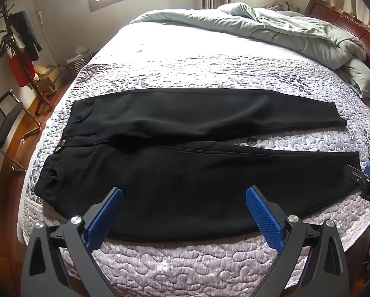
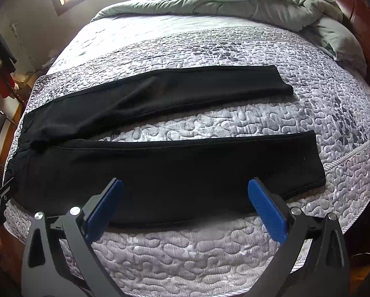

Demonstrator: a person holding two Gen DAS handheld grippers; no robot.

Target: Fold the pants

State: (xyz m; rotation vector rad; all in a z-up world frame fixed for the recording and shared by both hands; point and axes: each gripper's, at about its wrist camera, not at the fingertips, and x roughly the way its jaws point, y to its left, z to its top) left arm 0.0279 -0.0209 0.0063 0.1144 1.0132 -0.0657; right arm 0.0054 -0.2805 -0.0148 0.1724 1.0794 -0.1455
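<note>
**Across the bed: pants flat, nothing gripped**

On the quilted bedspread (image 1: 185, 267) lay black pants (image 1: 185, 173), spread flat, waistband left, legs splayed apart toward the right. Hovered above the near leg: left gripper (image 1: 185, 198) and right gripper (image 2: 185, 189), fingers spread wide, pinching nothing. Judged unfolded, first fold not begun. Likely needed next: near edge pinched, carried over onto far leg.

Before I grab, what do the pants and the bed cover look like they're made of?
Pants: thick, matte black fabric, maybe fleece or cotton knit; no sheen and soft folds.
Bed cover: quilted grey fabric, slightly shiny, likely synthetic; stitched pebble pattern catches the light.
</note>
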